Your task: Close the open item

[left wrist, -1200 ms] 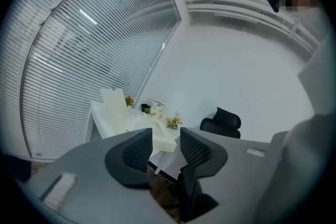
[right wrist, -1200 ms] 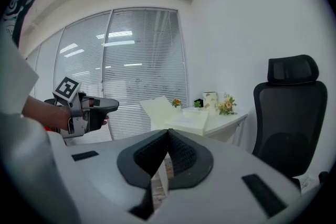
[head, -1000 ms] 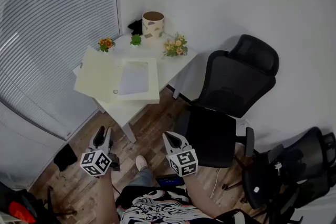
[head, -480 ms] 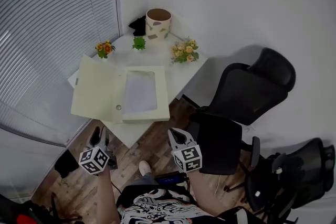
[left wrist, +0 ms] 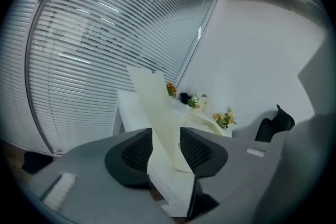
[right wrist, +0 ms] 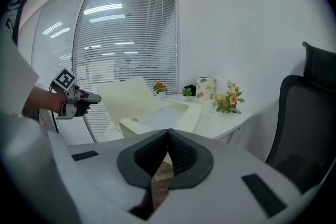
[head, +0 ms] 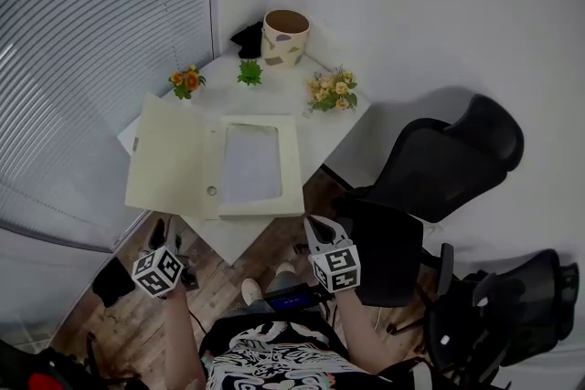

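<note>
the open cream box (head: 219,164) is seen lying flat on the white table (head: 318,125), at 12 o'clock from both grippers. the left gripper (head: 163,233) is held with jaws parted and empty; the right gripper (head: 316,226) is held with jaws pressed together on nothing.

White table (head: 219,87) carries an open cream box (head: 219,169) toward 6 o'clock, a patterned pot (head: 285,37) at 12, a green plant (head: 249,71) beside it, orange flowers (head: 187,79) at 10, a yellow bouquet (head: 333,91) at 2
</note>
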